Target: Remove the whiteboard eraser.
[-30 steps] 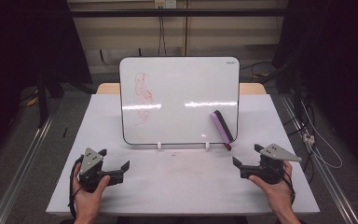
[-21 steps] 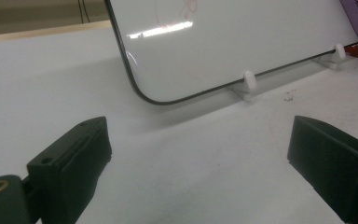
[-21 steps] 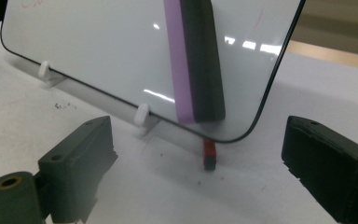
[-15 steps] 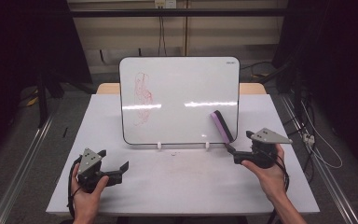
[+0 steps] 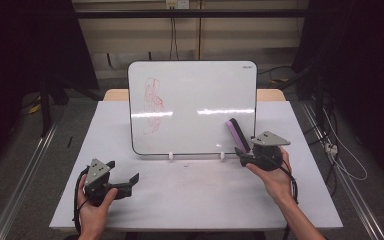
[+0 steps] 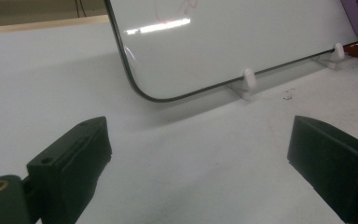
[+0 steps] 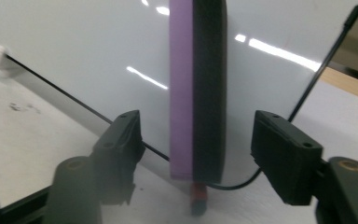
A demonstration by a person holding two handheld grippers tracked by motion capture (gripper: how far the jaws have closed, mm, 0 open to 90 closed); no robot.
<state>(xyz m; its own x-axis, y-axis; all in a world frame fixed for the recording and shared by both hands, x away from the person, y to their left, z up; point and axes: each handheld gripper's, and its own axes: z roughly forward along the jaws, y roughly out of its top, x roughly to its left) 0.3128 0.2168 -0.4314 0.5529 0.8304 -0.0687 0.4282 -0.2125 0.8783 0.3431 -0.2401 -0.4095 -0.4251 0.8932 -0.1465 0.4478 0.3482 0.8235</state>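
White tabletop (image 5: 195,200) is spreading across the near part of the high view, and two hands are coming in over its near edge, each holding a black gripper. The left gripper (image 5: 126,179) is sitting low at the near left, resting just over the table and pointing toward the middle; in the left gripper view its two jaws are standing wide apart with nothing between them — only bare white surface. The right gripper (image 5: 243,156) is sitting farther in, at the right, its tip just beside the lower right corner of the whiteboard (image 5: 192,105). In the right gripper view its jaws are spread wide on either side of the eraser (image 7: 198,93), a purple-and-black block standing on end against the board; neither jaw is touching it, and a gap is showing on both sides. A small red thing (image 7: 198,198) is lying just below the eraser's foot, too blurred to name.

Behind the grippers the whiteboard is standing tilted back on two small white clips (image 5: 171,156), its face catching streaks of light. Red scribble (image 5: 153,105) is covering the left part of the board, well apart from the eraser (image 5: 236,134), which is leaning at the lower right
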